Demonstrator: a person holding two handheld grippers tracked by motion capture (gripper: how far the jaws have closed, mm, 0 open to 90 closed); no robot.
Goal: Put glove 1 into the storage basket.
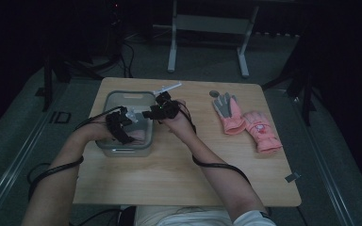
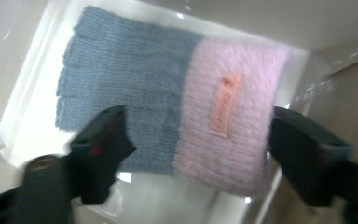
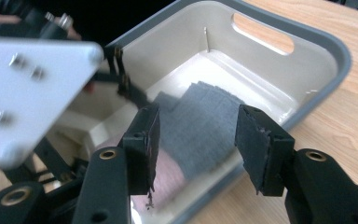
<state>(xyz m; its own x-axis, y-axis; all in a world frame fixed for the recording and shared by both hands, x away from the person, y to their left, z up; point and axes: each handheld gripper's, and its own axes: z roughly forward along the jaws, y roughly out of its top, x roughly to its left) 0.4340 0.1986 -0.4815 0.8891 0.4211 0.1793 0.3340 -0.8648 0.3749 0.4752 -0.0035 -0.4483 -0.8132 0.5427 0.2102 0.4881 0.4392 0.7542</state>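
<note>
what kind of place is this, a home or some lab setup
Probably a lab or recording studio, not a home: a lone wooden table on grey carpet, dark surroundings, and cabled claws over a grey bin, with pink gloves laid out.

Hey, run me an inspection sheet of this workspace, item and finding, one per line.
Surface: wooden table, bare at the near edge.
Job's things: grey bin holding a blue-and-pink knit glove; pair of pink gloves at the table's right.
Clutter: small round dark object beyond the pink gloves.
Tongs: left tongs open over the knit glove; right tongs open above the bin.
Cables: black cable trailing along each forearm.
Surroundings: dark room, white stand legs behind the table.
</note>
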